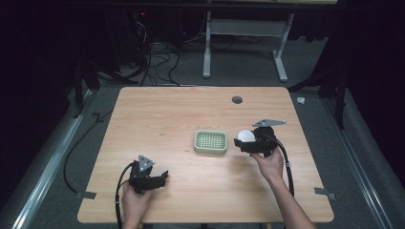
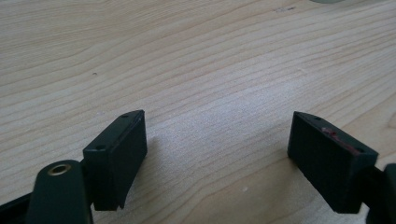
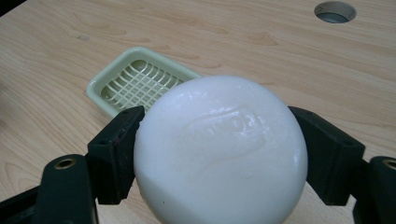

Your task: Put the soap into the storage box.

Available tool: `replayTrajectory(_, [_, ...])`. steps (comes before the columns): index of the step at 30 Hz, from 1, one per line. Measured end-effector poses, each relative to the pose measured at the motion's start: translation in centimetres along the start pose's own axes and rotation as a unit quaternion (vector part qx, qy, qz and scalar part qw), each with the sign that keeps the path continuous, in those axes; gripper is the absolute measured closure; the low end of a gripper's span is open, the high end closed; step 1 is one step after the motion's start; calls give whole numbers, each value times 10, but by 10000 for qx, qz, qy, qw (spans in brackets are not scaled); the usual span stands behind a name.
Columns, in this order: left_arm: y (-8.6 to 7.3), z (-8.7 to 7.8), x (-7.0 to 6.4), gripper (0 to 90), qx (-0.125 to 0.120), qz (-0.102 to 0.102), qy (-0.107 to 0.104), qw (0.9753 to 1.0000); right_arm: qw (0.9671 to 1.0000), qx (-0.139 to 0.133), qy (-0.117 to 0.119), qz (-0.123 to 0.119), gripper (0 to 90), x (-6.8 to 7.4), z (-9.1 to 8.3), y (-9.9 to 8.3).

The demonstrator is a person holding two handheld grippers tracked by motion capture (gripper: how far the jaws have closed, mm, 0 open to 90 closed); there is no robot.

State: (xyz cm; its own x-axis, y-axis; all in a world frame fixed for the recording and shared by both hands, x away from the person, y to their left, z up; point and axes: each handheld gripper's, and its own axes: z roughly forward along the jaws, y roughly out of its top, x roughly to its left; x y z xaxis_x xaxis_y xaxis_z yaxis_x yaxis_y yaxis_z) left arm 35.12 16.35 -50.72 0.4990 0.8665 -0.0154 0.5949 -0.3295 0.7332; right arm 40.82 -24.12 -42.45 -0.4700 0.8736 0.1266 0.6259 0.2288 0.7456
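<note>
Clearly the right gripper (image 3: 219, 154) clamps the white soap bar (image 3: 219, 149) across its rounded sides; it looks hard and slippery. The left gripper (image 2: 217, 158) hangs wide, empty.

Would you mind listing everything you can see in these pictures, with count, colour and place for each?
soap bar: one, white, rounded, held between the right gripper's jaws just right of the dish
soap dish: one, pale green with a slatted grid inside, near the middle of the table
table: one, light wood, with a round dark hole near its far edge
cables: several, black, on the grey floor beyond the table
metal frame: one, light grey, on the floor behind the table
left gripper: one, black, jaws apart over bare wood at the near left of the table
right gripper: one, black, closed on the soap
hands: two, one on each gripper, coming in from the near edge
</note>
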Motion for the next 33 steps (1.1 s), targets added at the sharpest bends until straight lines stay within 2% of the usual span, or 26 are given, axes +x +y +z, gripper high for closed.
replayTrajectory(18, [0,0,0,201,10,-3,1,10000,9998,48,163,-141,239,13,14,13])
replayTrajectory(25, [0,0,0,201,10,-4,1,10000,9996,120,227,-85,239,14,22,15])
replayTrajectory(33, [0,0,0,201,10,-2,-2,10000,9994,135,256,-178,239,21,27,26])
